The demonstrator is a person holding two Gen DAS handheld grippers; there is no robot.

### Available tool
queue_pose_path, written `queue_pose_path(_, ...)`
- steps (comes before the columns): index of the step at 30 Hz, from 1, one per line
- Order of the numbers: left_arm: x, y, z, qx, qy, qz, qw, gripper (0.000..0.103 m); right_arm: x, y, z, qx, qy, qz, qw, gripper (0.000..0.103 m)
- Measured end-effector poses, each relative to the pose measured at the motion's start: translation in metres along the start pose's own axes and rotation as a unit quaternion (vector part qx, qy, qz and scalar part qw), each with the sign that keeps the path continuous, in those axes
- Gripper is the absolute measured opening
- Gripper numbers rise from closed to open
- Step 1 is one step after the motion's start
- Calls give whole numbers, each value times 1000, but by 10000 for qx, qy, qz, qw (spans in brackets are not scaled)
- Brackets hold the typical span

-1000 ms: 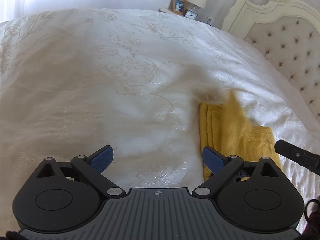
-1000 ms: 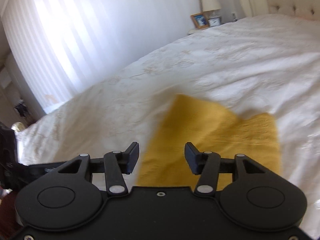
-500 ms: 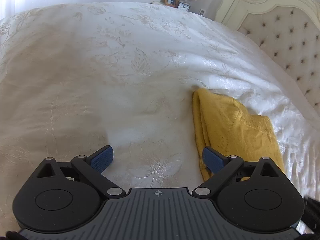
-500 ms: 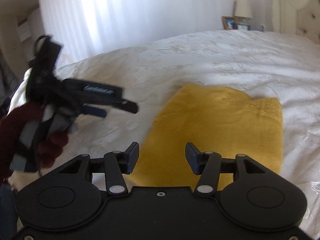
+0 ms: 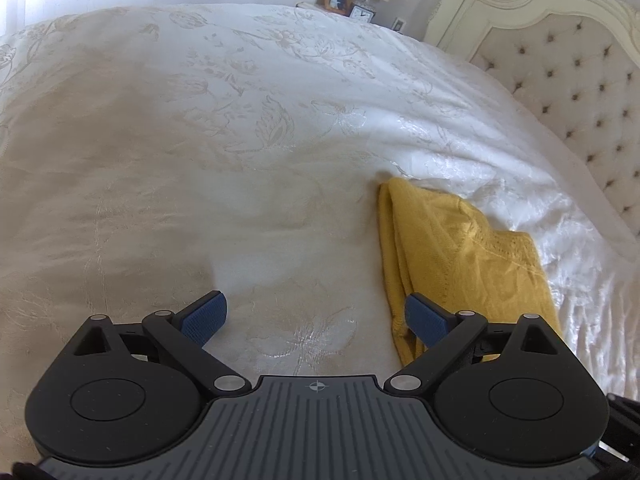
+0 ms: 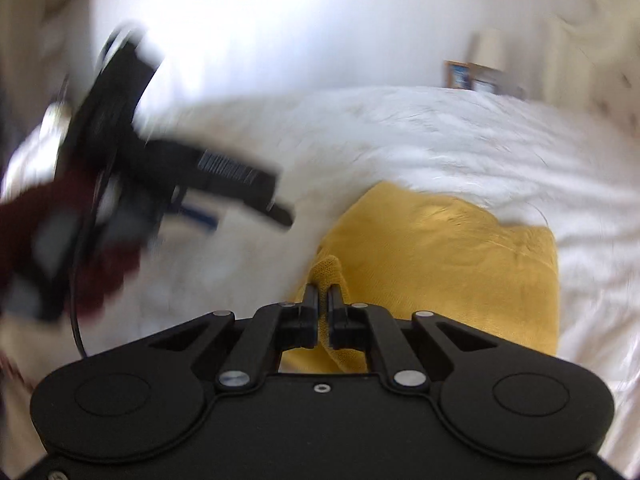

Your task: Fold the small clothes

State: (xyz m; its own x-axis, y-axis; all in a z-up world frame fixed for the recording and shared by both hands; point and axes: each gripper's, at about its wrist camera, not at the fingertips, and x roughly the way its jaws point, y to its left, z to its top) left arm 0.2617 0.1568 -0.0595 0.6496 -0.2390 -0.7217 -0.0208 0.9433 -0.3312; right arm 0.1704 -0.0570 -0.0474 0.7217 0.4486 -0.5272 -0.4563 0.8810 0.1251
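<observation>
1. Yellow knit is pinched between the closed jaws of the right claw (image 6: 323,294), a small raised fold at the near left edge of the garment (image 6: 448,256).
2. Blue-padded jaws of the left claw (image 5: 316,316) are held wide apart, with nothing between them, over the bed (image 5: 200,160).
3. The garment is laid partly folded on the bed, beside the left claw's right pad.
4. Only a thin fold is gripped, so a slip is judged likely if it is pulled fast.
5. The grasp is shown only by the right view, which is blurred; the headboard (image 5: 560,80) is seen clearly only from the left.
</observation>
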Motion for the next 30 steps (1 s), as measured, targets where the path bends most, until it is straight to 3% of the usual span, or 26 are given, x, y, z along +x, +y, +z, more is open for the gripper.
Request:
queue_pose_path(2, 0, 0, -1, -22, -1, -21, 10000, 97, 3, 0, 1, 276, 3, 160, 9995, 10)
queue_pose_path(6, 0, -7, -5, 72, 24, -119, 9999, 97, 31, 31, -19, -388, 577, 309, 9971, 15)
queue_pose_path(9, 0, -17, -8, 225, 14, -261, 9994, 97, 30, 40, -31, -620, 598, 285, 9959, 29)
queue_pose_path(10, 0, -20, -10, 272, 23, -320, 9991, 97, 26, 39, -32, -622, 539, 346, 9960, 43)
queue_pose_path(12, 2, -28, -14, 405, 61, -445, 9982, 97, 13, 34, -31, -562, 436, 559, 9959, 59)
queue_pose_path(16, 3, -45, -23, 679, 115, -515, 9963, 97, -13, 16, -28, -524, 389, 526, 9965, 64)
queue_pose_path(20, 8, -51, -32, 733, 264, -545, 9955, 97, -36, -28, -23, 140, 358, 369, 9986, 77)
queue_pose_path(24, 14, -50, -37, 655, 408, -502, 9958, 97, -47, -81, -22, 911, 294, 44, 9954, 97)
queue_pose_path(30, 18, -51, -40, 733, 565, -453, 9947, 97, -23, -152, -21, 1954, 399, -18, 9799, 100)
